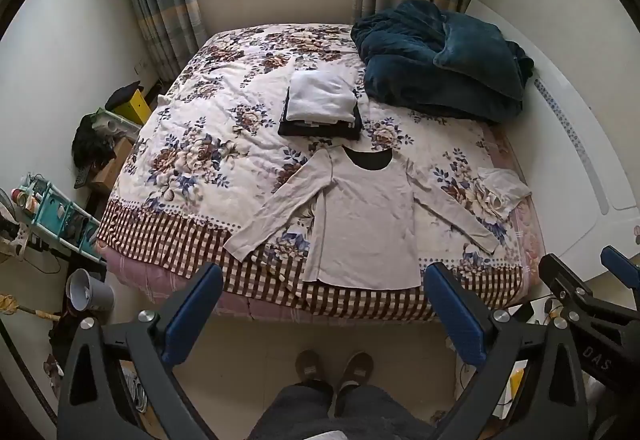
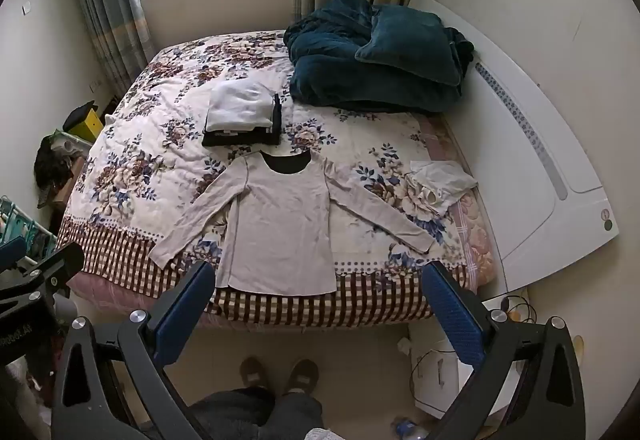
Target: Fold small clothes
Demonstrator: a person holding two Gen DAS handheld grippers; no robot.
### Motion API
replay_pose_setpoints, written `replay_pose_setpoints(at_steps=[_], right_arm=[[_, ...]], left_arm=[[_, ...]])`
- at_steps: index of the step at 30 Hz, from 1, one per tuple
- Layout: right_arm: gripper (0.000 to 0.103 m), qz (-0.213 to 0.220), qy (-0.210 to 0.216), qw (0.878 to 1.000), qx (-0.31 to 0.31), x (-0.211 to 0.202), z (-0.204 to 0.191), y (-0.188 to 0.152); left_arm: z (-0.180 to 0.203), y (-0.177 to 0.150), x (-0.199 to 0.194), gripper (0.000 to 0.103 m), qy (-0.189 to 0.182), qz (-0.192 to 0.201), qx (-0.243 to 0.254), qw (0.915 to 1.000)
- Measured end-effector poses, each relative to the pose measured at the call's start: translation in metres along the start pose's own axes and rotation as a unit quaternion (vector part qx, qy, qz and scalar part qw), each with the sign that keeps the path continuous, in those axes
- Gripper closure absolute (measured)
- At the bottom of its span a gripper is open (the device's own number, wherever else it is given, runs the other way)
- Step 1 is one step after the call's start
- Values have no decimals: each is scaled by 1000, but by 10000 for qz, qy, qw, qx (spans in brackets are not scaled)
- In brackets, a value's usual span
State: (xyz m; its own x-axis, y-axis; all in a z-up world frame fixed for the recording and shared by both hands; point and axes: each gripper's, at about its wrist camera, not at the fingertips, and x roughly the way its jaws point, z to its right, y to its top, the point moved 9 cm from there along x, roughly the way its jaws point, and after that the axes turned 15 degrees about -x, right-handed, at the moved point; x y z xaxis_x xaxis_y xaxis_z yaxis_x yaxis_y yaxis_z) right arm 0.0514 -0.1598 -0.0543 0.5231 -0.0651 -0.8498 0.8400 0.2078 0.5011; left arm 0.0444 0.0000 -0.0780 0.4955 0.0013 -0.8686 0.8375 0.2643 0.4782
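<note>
A beige long-sleeved shirt [image 1: 362, 216] lies flat, sleeves spread, at the near edge of the bed; it also shows in the right wrist view [image 2: 280, 224]. Behind it sits a stack of folded clothes [image 1: 320, 106], white on black, also in the right wrist view [image 2: 242, 114]. A crumpled white garment [image 1: 502, 190] lies at the bed's right edge, seen too in the right wrist view [image 2: 440, 184]. My left gripper [image 1: 322, 280] is open and empty, held back from the bed above the floor. My right gripper [image 2: 320, 278] is open and empty, likewise back from the bed.
The floral bedspread [image 1: 208, 144] covers the bed. A dark teal blanket and pillow [image 1: 440, 60] are piled at the far right. A white headboard [image 2: 540, 144] runs along the right. Clutter, a shelf and a grey bucket [image 1: 86, 290] stand at left. The person's feet [image 1: 334, 368] are below.
</note>
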Motion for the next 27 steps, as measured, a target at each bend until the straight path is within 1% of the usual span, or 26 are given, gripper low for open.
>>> replay_pose_setpoints(at_steps=[8,17,18,27], right_arm=[[0,-58,10,10000,-14,-2,-1,-2],[0,-20,30,10000,-53,-13,-3,3],[0,-13,30,10000,-62,-12,-4,-1],[0,21,20,10000,-89,-14,-3,2]], left_arm=[[-1,0,1,0,-8,-26,-37,10000],[0,2,-1,0,14,1,-47,10000],[0,3,-1,0,16,0,-43,10000],[0,6,-3,0,25,29,-48,10000]])
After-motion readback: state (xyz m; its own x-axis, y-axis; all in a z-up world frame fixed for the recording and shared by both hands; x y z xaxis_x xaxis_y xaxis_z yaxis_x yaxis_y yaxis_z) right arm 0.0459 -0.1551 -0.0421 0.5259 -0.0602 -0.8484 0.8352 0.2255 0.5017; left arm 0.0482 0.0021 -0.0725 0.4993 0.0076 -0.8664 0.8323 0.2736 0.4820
